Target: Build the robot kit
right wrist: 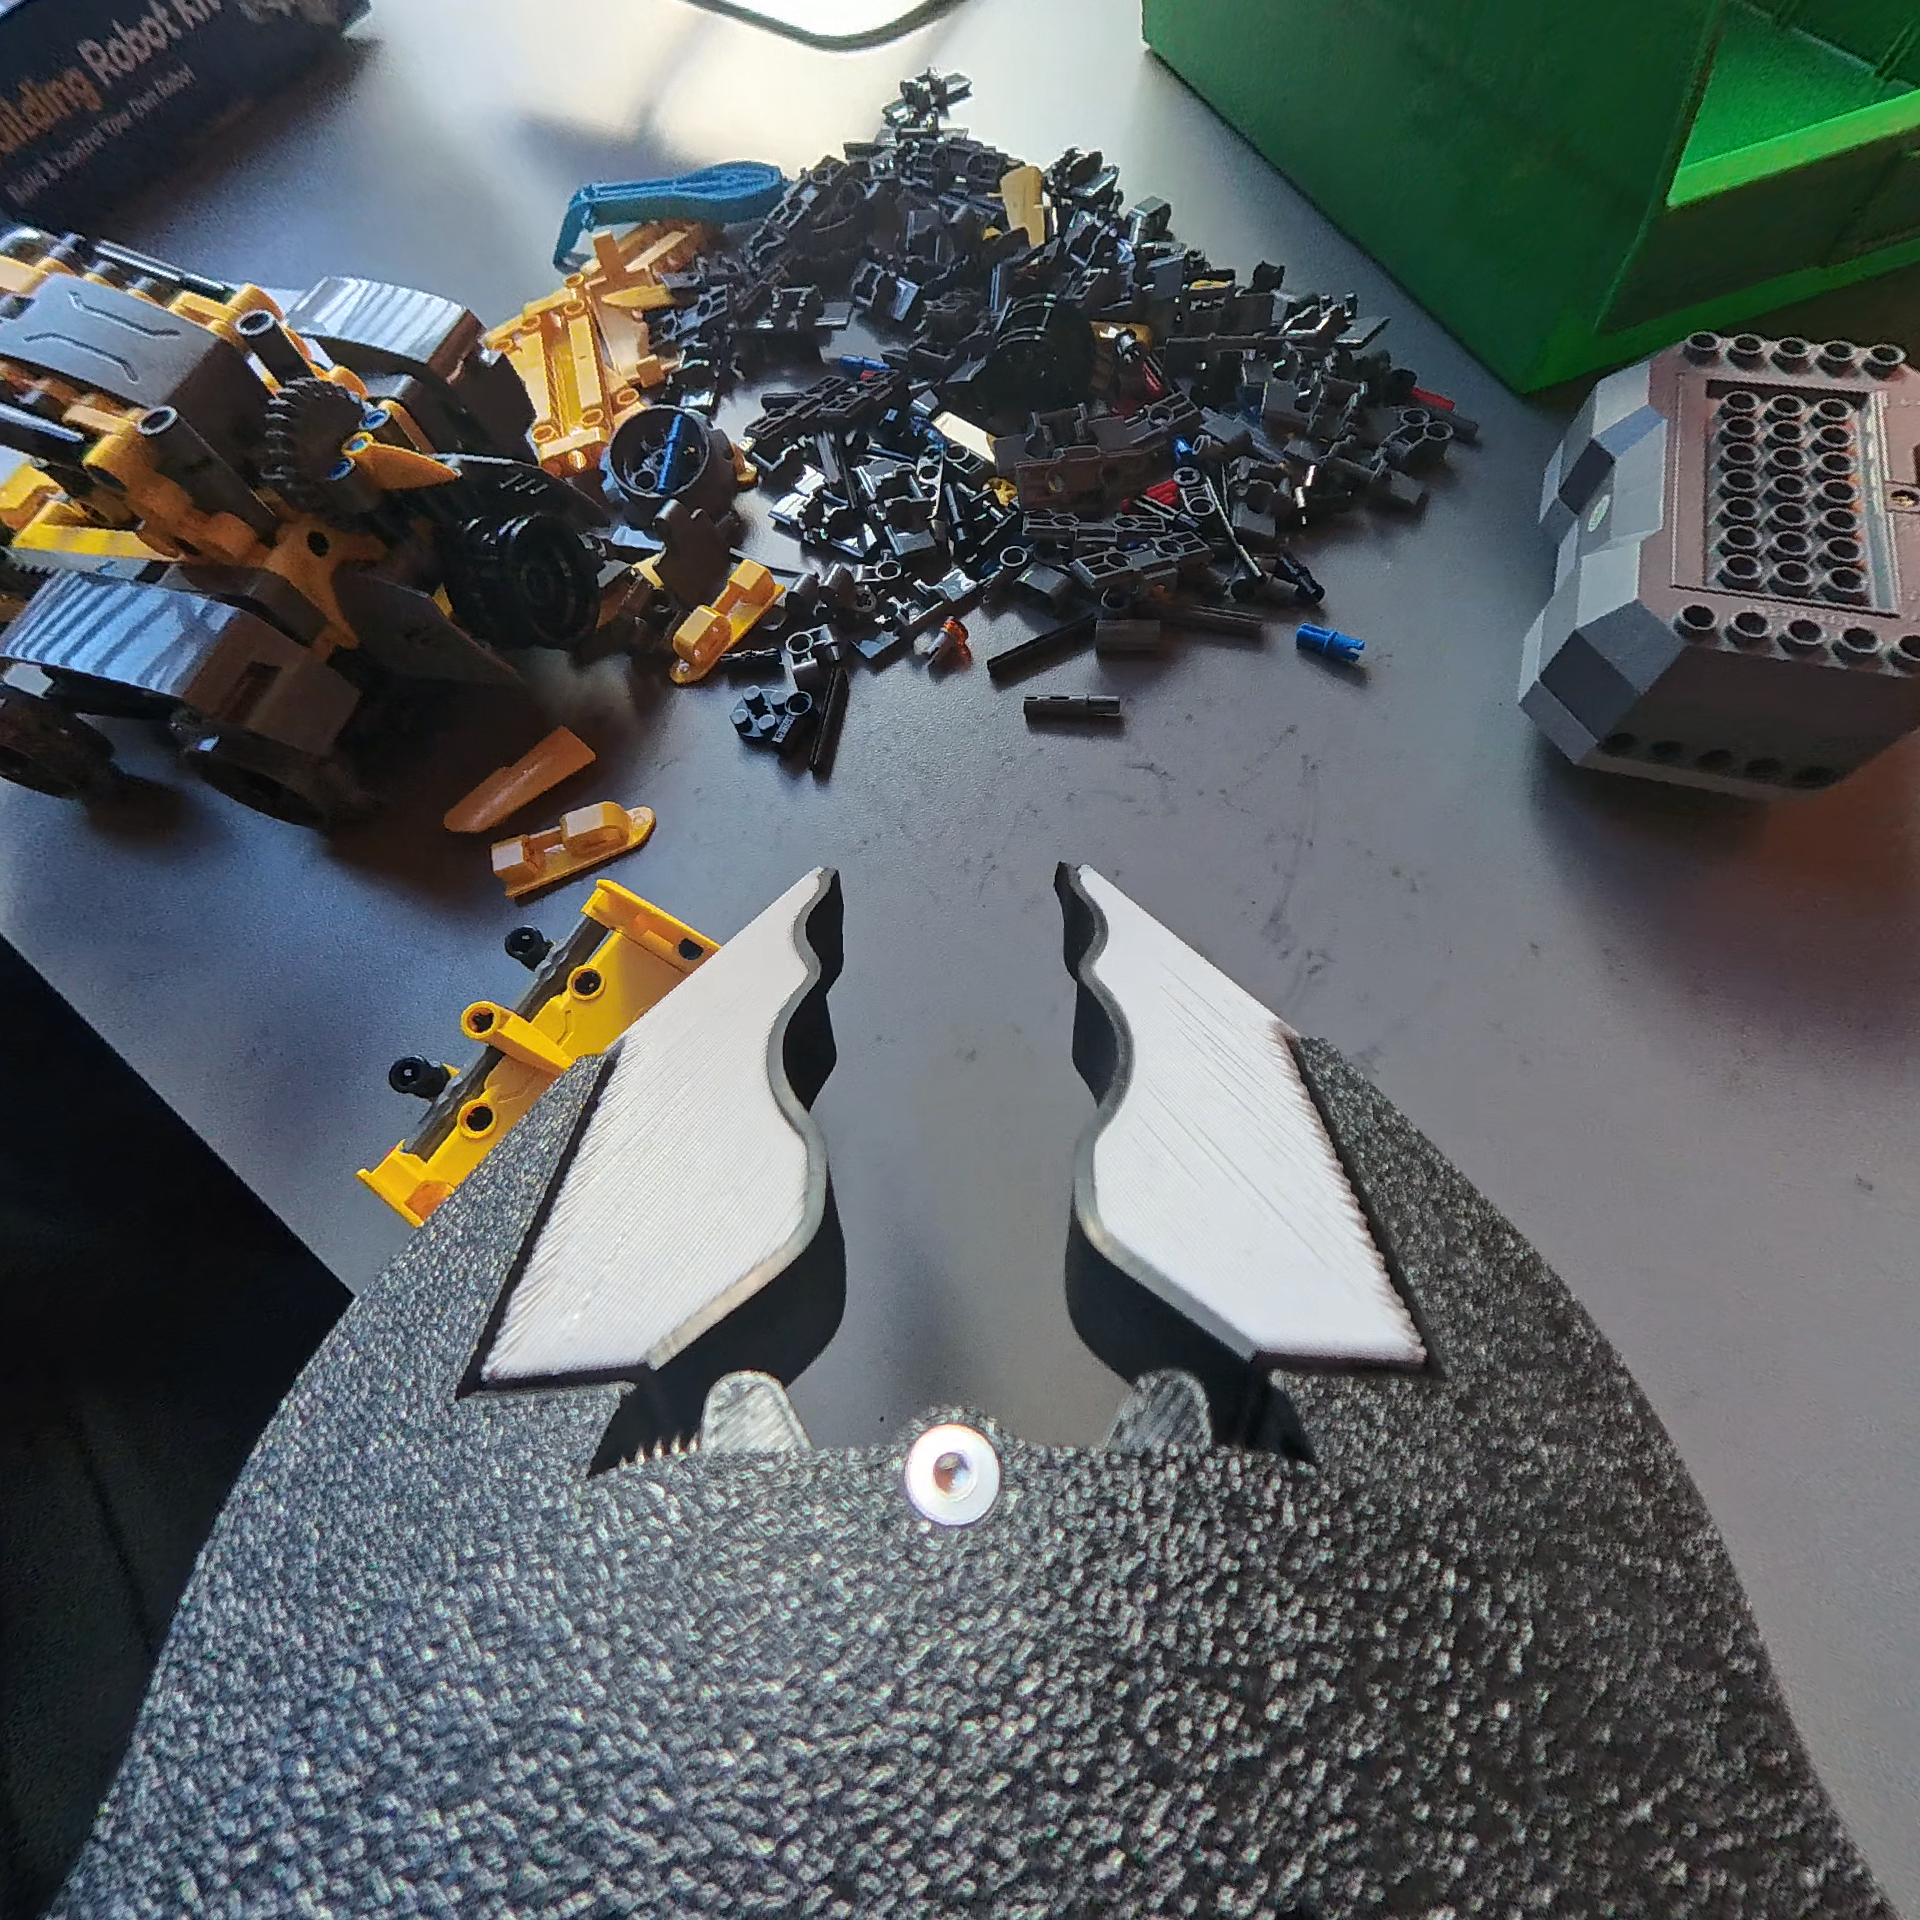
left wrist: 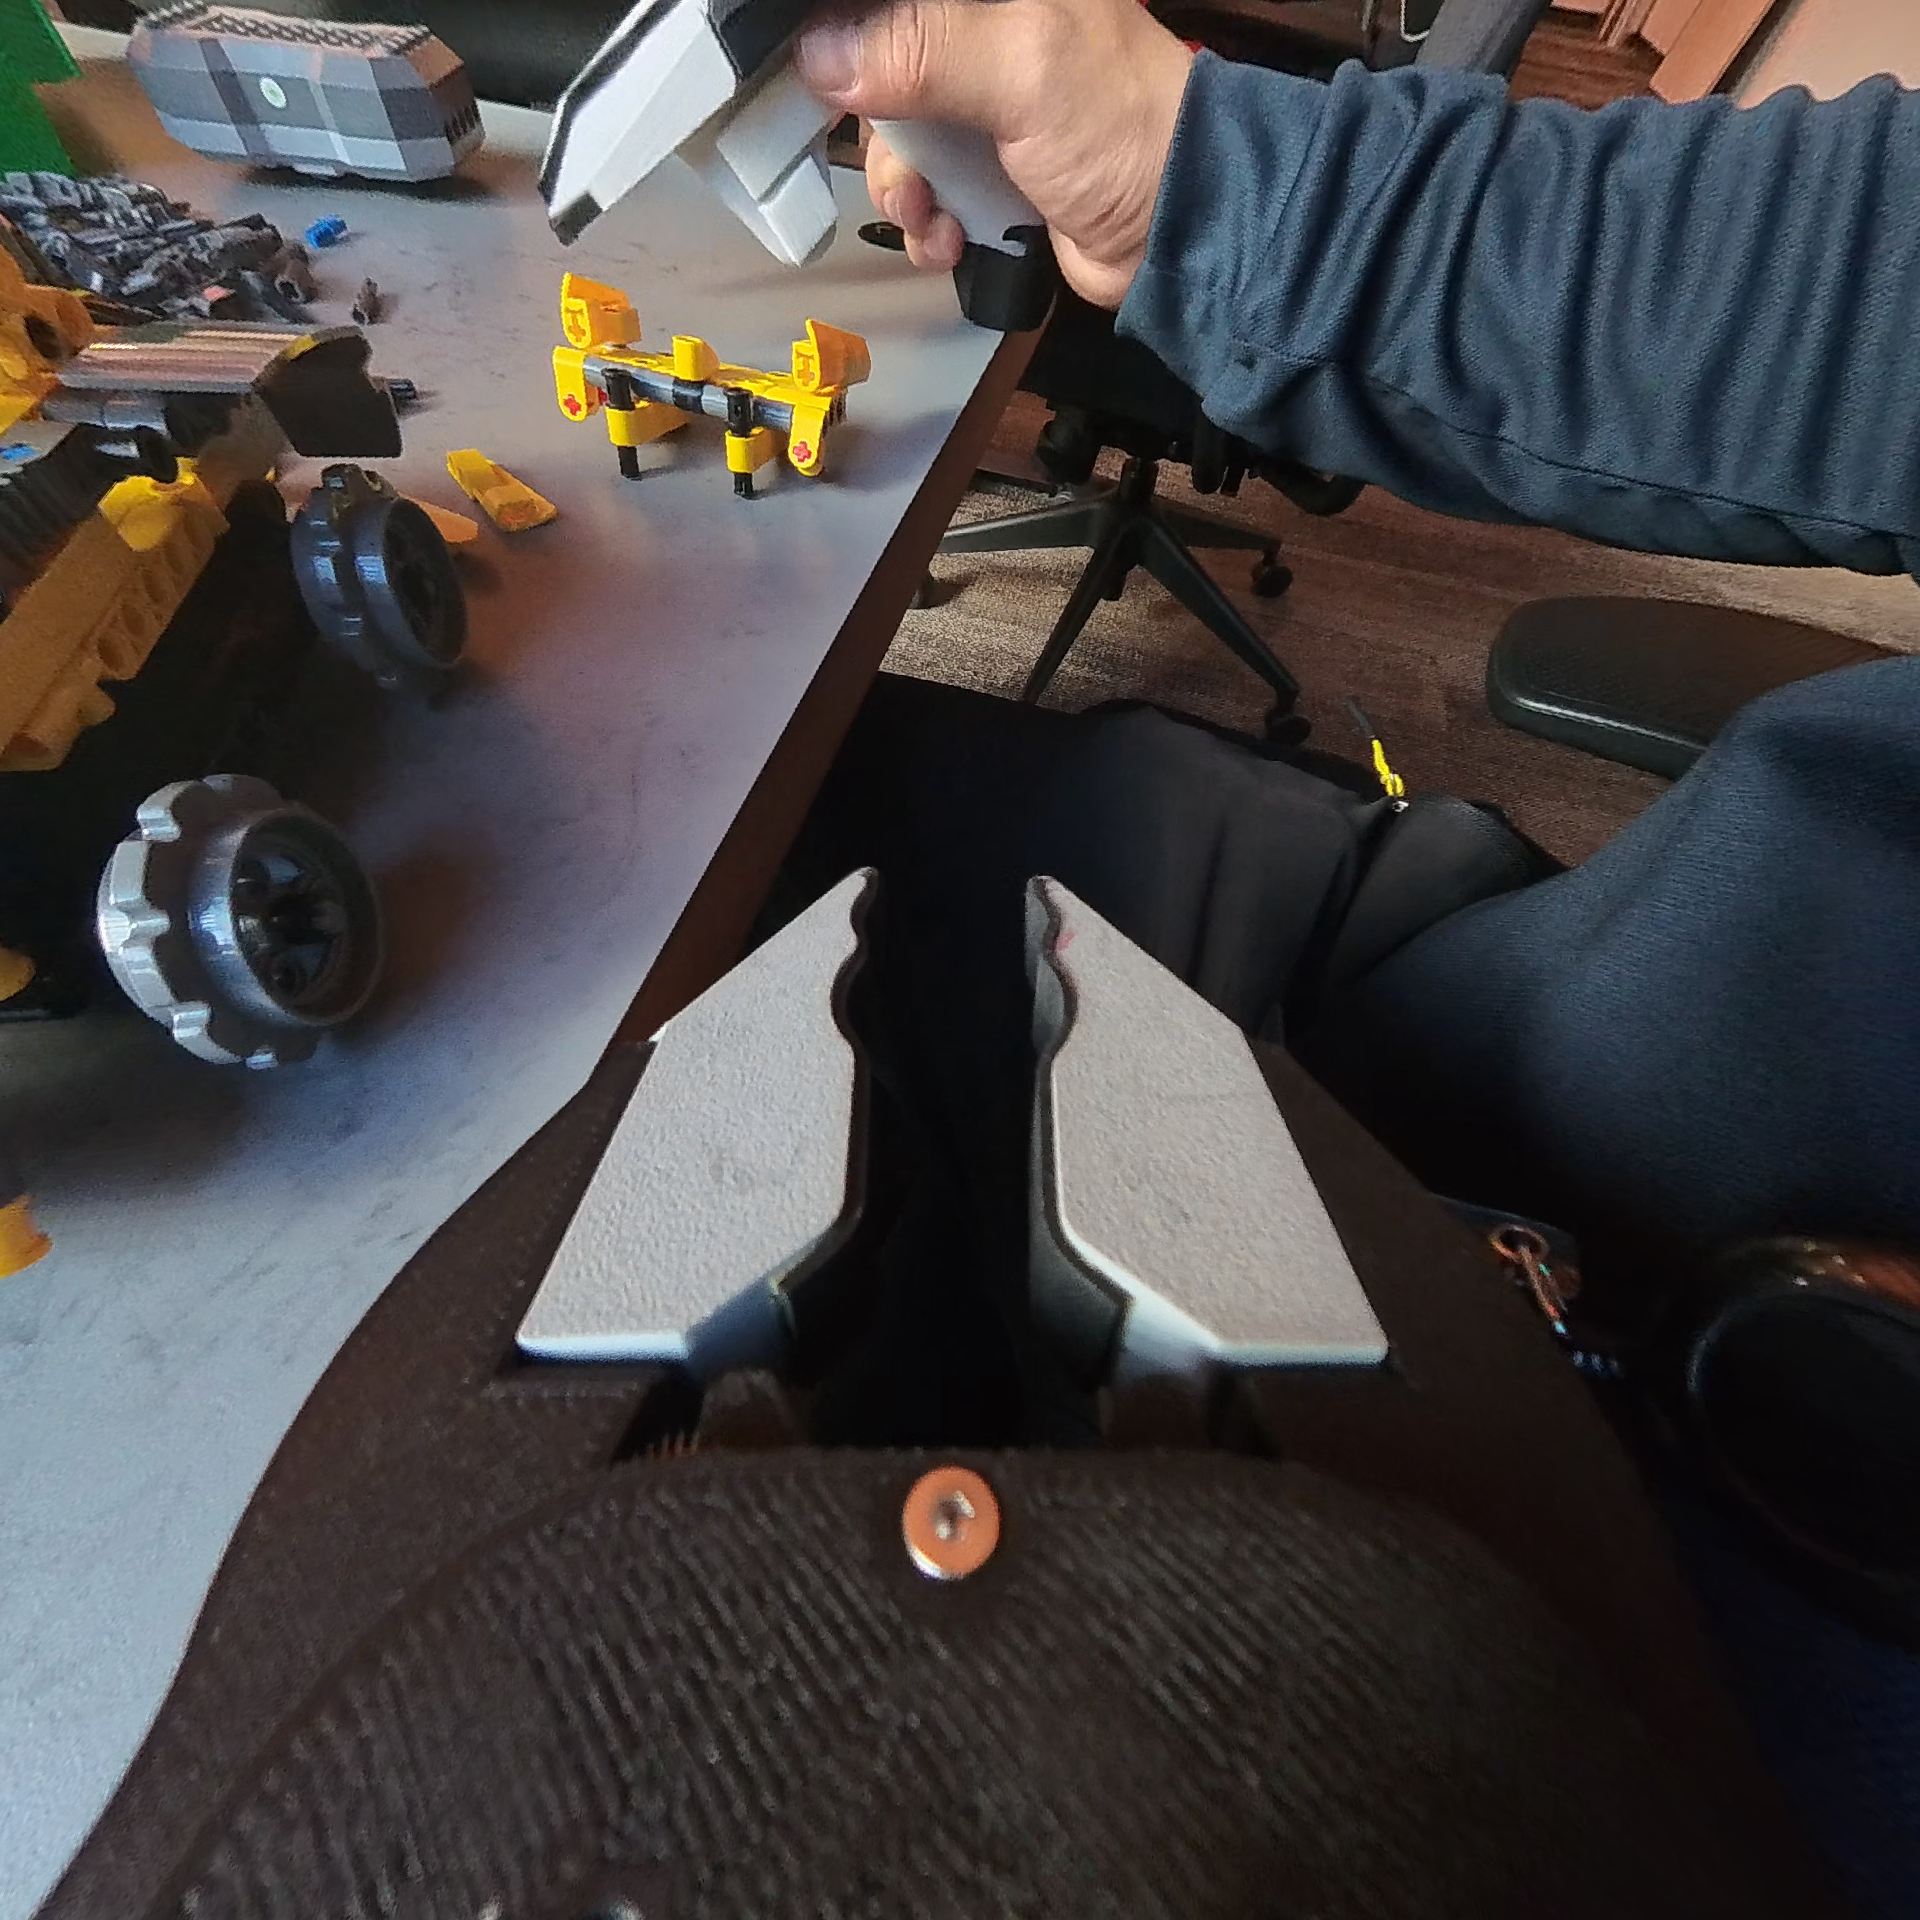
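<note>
Left gripper (left wrist: 951, 894): pale grey, grainy-surfaced fingers with wavy inner edges, parted and empty; it hangs past the table edge over a dark-clothed lap.
Right gripper (right wrist: 945, 883): white ridged fingers in a pebbled black housing, spread apart with nothing between them, above bare table (right wrist: 1299, 987).
Nearest to right gripper: a yellow beam assembly (right wrist: 540, 1039) with black pins, just left of the left finger and partly hidden beneath it.
Ahead of right gripper: small yellow curved pieces (right wrist: 571, 836), then a heap of loose parts (right wrist: 1039, 416), mostly black and dark grey pins and connectors, too small to sort out.
Ahead-left: a yellow-and-grey toy vehicle (right wrist: 229, 499) with gears and black wheels, cut off at the frame edge.
Ahead-right: a grey studded block (right wrist: 1725, 582), angular; beyond it a green box (right wrist: 1455, 156), cropped.
Beside left gripper: silver ribbed wheels (left wrist: 239, 920) to its left on the smooth grey tabletop.
Person's hand (left wrist: 997, 125): grips the other tool's handle above the table edge; blue knit sleeve.
</note>
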